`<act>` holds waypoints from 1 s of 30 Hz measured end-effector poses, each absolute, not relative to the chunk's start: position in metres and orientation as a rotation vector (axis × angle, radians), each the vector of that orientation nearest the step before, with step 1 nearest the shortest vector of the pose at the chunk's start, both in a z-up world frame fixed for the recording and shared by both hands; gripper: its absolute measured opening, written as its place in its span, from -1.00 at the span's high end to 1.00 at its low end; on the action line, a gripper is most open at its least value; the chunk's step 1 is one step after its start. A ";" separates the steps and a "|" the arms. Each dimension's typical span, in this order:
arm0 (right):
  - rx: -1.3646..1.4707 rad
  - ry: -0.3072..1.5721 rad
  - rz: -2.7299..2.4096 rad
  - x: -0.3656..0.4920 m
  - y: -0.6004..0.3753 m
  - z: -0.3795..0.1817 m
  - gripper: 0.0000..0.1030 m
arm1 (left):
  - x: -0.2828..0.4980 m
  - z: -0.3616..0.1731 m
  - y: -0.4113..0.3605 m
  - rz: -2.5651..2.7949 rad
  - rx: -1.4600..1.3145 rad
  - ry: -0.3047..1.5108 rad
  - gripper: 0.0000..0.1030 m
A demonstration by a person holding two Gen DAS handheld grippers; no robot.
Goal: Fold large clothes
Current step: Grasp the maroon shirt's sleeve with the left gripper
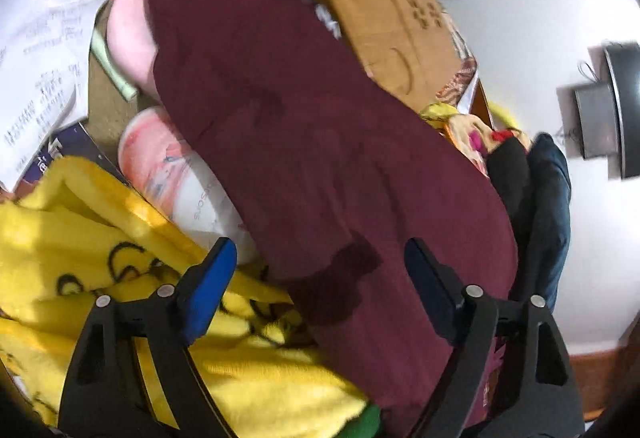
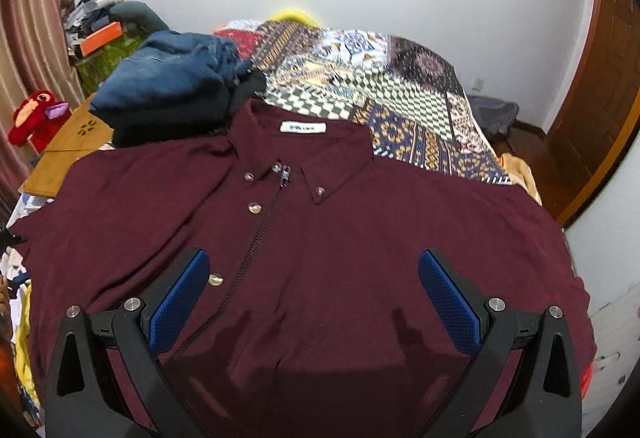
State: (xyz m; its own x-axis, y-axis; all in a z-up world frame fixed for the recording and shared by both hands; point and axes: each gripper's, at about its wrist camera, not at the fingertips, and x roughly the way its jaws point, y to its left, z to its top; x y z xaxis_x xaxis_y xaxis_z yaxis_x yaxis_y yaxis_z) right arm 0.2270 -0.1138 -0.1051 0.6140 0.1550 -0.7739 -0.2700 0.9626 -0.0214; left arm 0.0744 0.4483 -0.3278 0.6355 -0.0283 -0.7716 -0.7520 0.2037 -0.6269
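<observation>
A large maroon shirt (image 2: 320,238) lies spread front-up on the bed, collar away from me, with a white label, buttons and a zip. My right gripper (image 2: 314,294) hovers open above its lower chest, holding nothing. In the left wrist view the same shirt (image 1: 300,117) runs as a long maroon band from top left to bottom right. My left gripper (image 1: 320,278) is open over its edge, holding nothing.
A patterned patchwork quilt (image 2: 400,85) covers the bed behind the shirt. A pile of blue and black clothes (image 2: 172,89) sits by the collar. A yellow blanket (image 1: 100,258), a pink-and-white bag (image 1: 168,165), papers (image 1: 40,57) and a cardboard box (image 1: 380,9) lie beside the shirt.
</observation>
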 end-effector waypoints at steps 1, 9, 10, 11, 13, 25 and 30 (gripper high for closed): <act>-0.138 0.884 0.243 0.230 -0.114 -0.106 -1.00 | 0.075 -0.327 0.449 0.598 -1.269 0.753 -0.65; -0.110 0.902 0.250 0.233 -0.117 -0.106 -1.00 | 0.094 -0.316 0.460 0.710 -1.018 0.806 0.33; -0.110 0.898 0.252 0.232 -0.117 -0.104 -1.00 | 0.097 -0.320 0.465 0.725 -0.988 0.825 0.66; -0.110 0.893 0.253 0.231 -0.118 -0.102 -1.00 | 0.102 -0.321 0.463 0.739 -0.957 0.849 0.79; -0.112 0.878 0.255 0.230 -0.120 -0.097 -1.00 | 0.107 -0.319 0.461 0.753 -0.922 0.849 0.89; -0.084 0.800 0.239 0.213 -0.140 -0.073 -1.00 | 0.133 -0.164 0.395 0.549 -0.651 0.567 0.97; -0.073 0.774 0.229 0.205 -0.152 -0.067 -1.00 | 0.154 -0.098 0.326 0.341 -0.521 0.470 0.97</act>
State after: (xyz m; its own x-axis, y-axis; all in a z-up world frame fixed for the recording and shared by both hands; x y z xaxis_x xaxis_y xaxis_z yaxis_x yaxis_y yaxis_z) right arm 0.2048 -0.1517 -0.0666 0.6918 0.1780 -0.6998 -0.2318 0.9726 0.0183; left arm 0.1545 0.3258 -0.0975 0.8399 0.1908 -0.5081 -0.4234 0.8161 -0.3934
